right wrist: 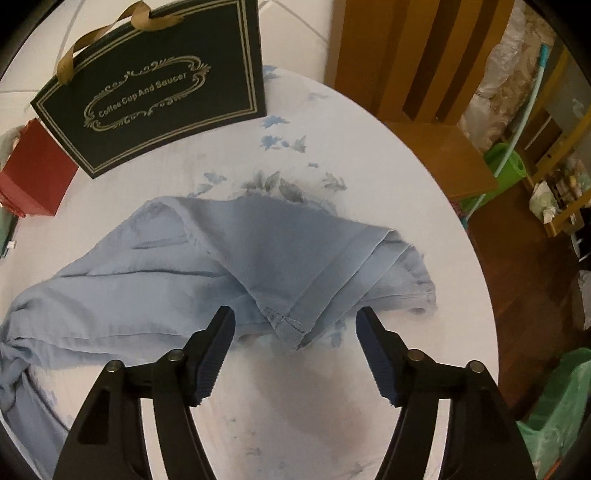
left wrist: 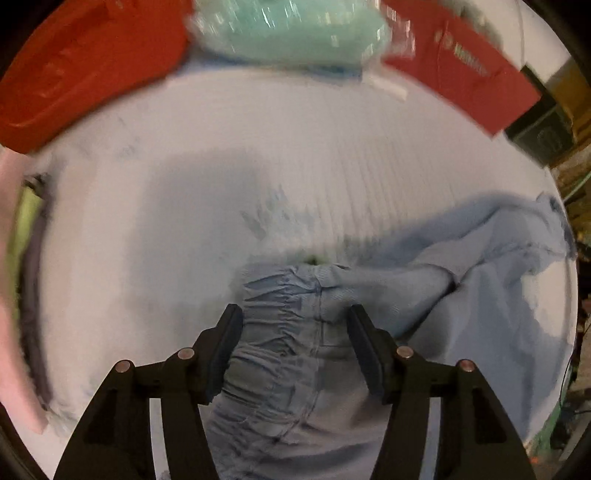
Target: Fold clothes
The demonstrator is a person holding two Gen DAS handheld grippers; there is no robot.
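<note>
A pair of light blue trousers (left wrist: 443, 280) lies crumpled on a white bed sheet (left wrist: 258, 147) with a faint blue flower print. In the left wrist view my left gripper (left wrist: 294, 314) is open, its jaws either side of the gathered elastic waistband (left wrist: 273, 332), which runs between the fingers. In the right wrist view my right gripper (right wrist: 295, 317) is open, and a hemmed leg end (right wrist: 291, 325) of the trousers (right wrist: 184, 266) points into the gap between its fingers. Neither gripper is closed on the cloth.
A red bag (left wrist: 74, 62), a turquoise plastic-wrapped package (left wrist: 291, 29) and a second red bag (left wrist: 465, 70) stand along the far side. A dark gift bag (right wrist: 155, 88) marked "Coffee Cup And Saucer" stands beyond the trousers. A wooden stool (right wrist: 424, 110) stands past the right edge.
</note>
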